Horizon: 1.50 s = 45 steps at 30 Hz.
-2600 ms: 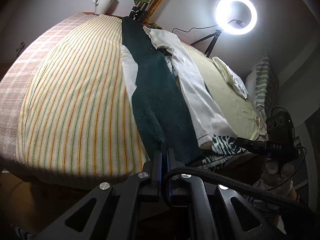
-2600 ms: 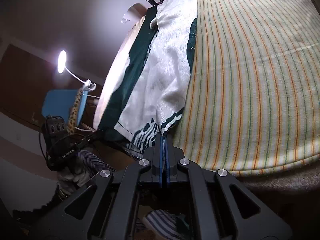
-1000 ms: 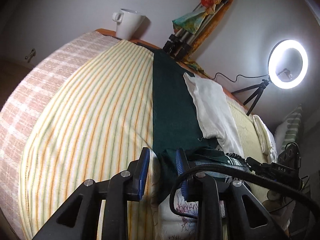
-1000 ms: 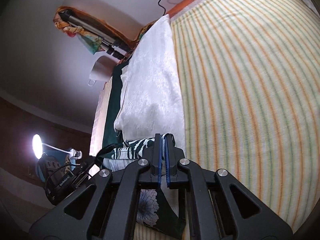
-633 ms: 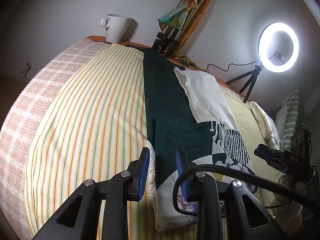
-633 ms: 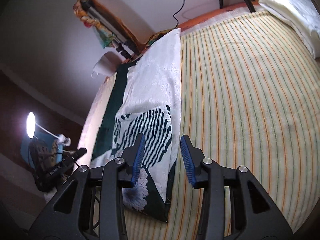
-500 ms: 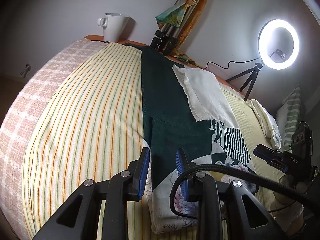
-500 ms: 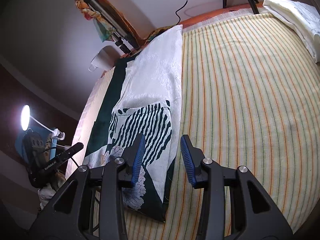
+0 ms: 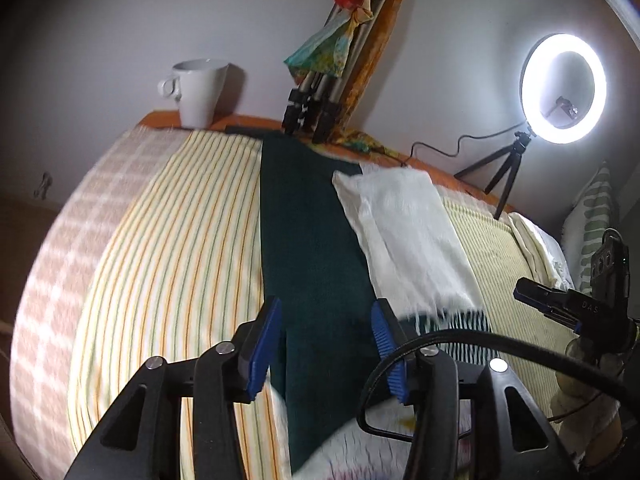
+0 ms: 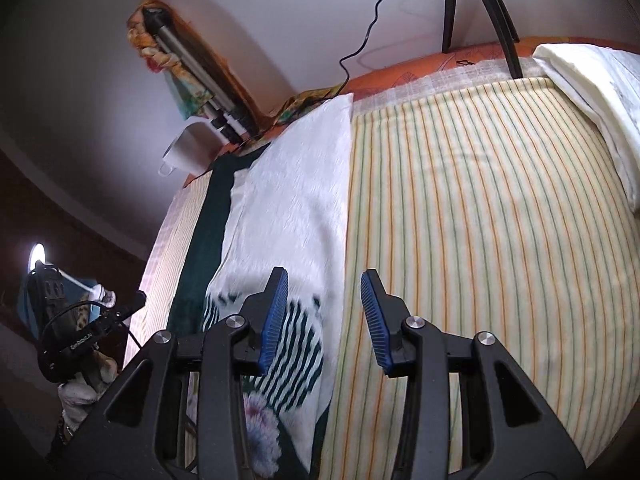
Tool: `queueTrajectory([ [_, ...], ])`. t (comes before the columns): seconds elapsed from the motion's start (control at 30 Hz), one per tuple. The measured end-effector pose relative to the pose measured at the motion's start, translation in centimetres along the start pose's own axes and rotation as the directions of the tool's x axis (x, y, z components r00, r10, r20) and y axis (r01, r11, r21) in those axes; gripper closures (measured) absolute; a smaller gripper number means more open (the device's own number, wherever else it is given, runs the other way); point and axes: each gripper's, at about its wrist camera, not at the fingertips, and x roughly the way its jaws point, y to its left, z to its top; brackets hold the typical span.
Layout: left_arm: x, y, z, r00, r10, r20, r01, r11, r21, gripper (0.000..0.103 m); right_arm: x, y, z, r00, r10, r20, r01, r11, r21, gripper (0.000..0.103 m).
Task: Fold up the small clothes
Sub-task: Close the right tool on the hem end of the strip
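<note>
Both my left fingers [image 9: 326, 344] and right fingers [image 10: 323, 316] spread wide, empty; the garment [image 10: 296, 220] ahead lies folded lengthwise, crosswise folds remain.

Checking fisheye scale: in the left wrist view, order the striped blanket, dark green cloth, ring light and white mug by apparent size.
1. striped blanket
2. dark green cloth
3. ring light
4. white mug
Ring light and mug look close; differing distance leaves that unsure.
</note>
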Motion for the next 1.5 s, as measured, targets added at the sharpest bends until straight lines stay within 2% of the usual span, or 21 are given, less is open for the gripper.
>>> queueTrajectory([
  [0.17, 3.6, 2.1, 4.1, 1.000, -0.003, -0.011, 0.003, 1.000, -0.023, 0.042, 2.8, -1.0, 3.8, 0.999, 0.013, -0.029, -0.014, 1.000, -0.010, 0.061],
  [0.33, 7.8, 4.4, 7.0, 0.999, -0.025, -0.043, 0.022, 0.997, -0.071, 0.041, 6.3, -1.2, 6.8, 0.999, 0.004, -0.053, -0.005, 1.000, -0.023, 0.059],
  [0.47, 10.1, 5.5, 8.9, 0.998, -0.031, -0.048, 0.027, 0.996, -0.087, 0.040, 8.4, -1.8, 9.2, 0.998, 0.027, -0.055, -0.027, 1.000, 0.005, 0.059],
  [0.77, 14.6, 6.7, 11.4, 0.996, -0.046, -0.070, 0.038, 0.992, -0.119, 0.040, 12.1, -2.2, 12.2, 0.996, 0.051, -0.073, -0.049, 0.998, 0.029, 0.059],
  [0.97, 16.4, 6.5, 13.4, 0.998, -0.047, -0.047, 0.041, 0.993, -0.113, 0.039, 13.9, -1.7, 14.5, 0.995, 0.069, -0.065, -0.068, 0.997, 0.023, 0.059],
  [1.13, 17.8, 6.2, 14.8, 0.999, -0.037, -0.037, 0.033, 0.994, -0.101, 0.040, 15.5, -0.5, 16.0, 0.996, 0.054, -0.069, -0.054, 0.999, -0.005, 0.059],
  [1.17, 18.0, 6.0, 14.9, 0.999, -0.027, -0.031, 0.024, 0.996, -0.091, 0.043, 15.7, -0.2, 16.2, 0.996, 0.054, -0.071, -0.055, 0.998, -0.011, 0.059],
  [1.23, 18.5, 5.5, 15.1, 1.000, -0.004, -0.028, 0.002, 0.997, -0.072, 0.058, 16.3, 0.4, 16.4, 0.996, 0.045, -0.072, -0.047, 0.998, -0.033, 0.060],
  [1.27, 18.7, 5.4, 15.1, 1.000, 0.005, -0.031, -0.007, 0.998, -0.065, 0.070, 16.5, 0.8, 16.4, 0.997, 0.042, -0.071, -0.045, 0.998, -0.045, 0.063],
  [1.33, 18.8, 5.2, 15.2, 1.000, 0.001, -0.029, -0.003, 0.998, -0.062, 0.090, 17.0, 1.2, 16.3, 0.995, 0.049, -0.083, -0.054, 0.997, -0.059, 0.090],
  [1.37, 18.9, 5.2, 15.2, 0.999, -0.014, -0.032, 0.012, 0.998, -0.064, 0.100, 16.9, 1.3, 16.3, 0.995, 0.049, -0.085, -0.054, 0.997, -0.063, 0.092],
  [1.5, 17.8, 4.8, 15.1, 0.999, -0.039, -0.010, 0.038, 0.997, -0.062, 0.102, 16.2, 2.3, 16.3, 0.997, 0.057, -0.049, -0.061, 0.995, -0.080, 0.097],
])
